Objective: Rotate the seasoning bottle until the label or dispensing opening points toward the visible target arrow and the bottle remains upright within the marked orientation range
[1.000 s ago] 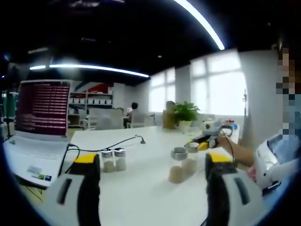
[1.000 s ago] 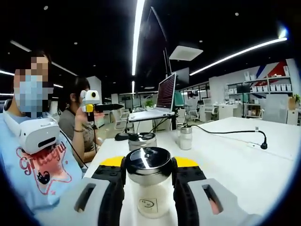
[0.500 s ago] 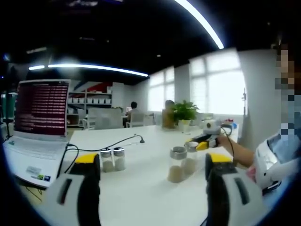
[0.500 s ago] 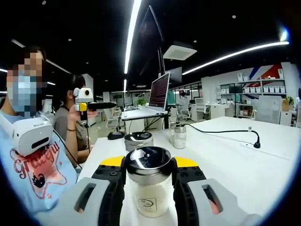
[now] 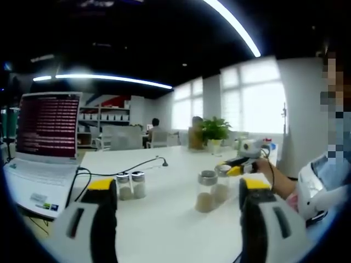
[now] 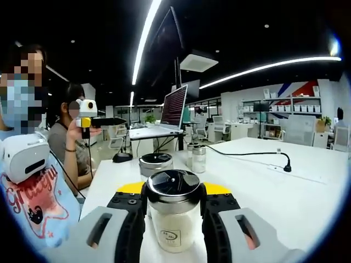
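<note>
Right gripper view: my right gripper (image 6: 173,216) has its fingers (image 6: 129,219) clamped on the seasoning bottle (image 6: 173,211), one on each side of it just under its shiny dark cap. The bottle stands upright on the white desk (image 6: 263,186), holds pale powder, and shows a small label toward the camera. Just beyond the bottle sits a second jar (image 6: 154,164) with a dark lid; farther beyond it stand two small shakers (image 6: 195,158), side by side and touching. Past the shakers an open laptop (image 6: 164,118) stands at the desk's far end. A black cable (image 6: 249,154) runs across the desk from the shakers out to the right of the bottle. Left of the bottle, off the desk's edge, a seated person (image 6: 68,145) is there.

In the left gripper view, my left gripper (image 5: 178,219) hangs over the desk with its fingers (image 5: 98,219) wide apart and nothing between them. Beyond them, the right gripper (image 5: 241,164) grips the far one of two jars, and the nearer jar (image 5: 207,192) stands just beside it. The shakers (image 5: 132,185) and laptop (image 5: 41,148) lie to the left of those jars.
</note>
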{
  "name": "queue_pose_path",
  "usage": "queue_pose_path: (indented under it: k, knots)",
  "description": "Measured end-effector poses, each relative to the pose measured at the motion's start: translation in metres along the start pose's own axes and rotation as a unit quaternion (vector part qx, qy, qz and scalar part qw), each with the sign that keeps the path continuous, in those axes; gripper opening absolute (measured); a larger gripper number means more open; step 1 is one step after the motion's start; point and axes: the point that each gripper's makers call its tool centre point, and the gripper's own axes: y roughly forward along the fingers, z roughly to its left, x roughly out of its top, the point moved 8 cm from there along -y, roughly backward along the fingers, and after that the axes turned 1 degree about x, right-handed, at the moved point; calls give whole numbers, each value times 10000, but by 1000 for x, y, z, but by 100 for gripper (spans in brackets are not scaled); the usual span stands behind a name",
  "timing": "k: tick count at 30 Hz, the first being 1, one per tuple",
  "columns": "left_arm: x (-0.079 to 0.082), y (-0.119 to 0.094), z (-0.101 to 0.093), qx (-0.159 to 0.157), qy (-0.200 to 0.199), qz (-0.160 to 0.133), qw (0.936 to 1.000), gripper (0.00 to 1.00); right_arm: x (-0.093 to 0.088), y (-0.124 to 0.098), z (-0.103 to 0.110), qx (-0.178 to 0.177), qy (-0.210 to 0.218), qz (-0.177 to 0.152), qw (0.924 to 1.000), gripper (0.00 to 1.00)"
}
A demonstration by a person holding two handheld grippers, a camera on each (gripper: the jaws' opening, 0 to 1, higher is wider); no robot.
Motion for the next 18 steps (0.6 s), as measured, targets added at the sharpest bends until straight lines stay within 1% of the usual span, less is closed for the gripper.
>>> queue_pose_path:
  k: [3, 8, 11, 13, 18]
  knots:
    - [0, 0, 0, 9, -11, -16, 10000, 98, 0, 1, 2, -192, -23, 20, 9998, 38]
    - [0, -1, 0, 11, -20, -17, 10000, 98, -1, 0, 6, -392, -57, -9, 9992, 38]
    - [0, -2, 0, 14, -28, -23, 10000, 98, -2, 0, 8, -523, -59, -53, 9986, 38]
    - [1, -2, 0, 28, -33, -32, 10000, 98, -3, 0, 9, -686, -72, -125, 9975, 38]
    - [1, -1, 0, 24, -35, -28, 10000, 98, -4, 0, 10, -818, -99, -204, 9964, 38]
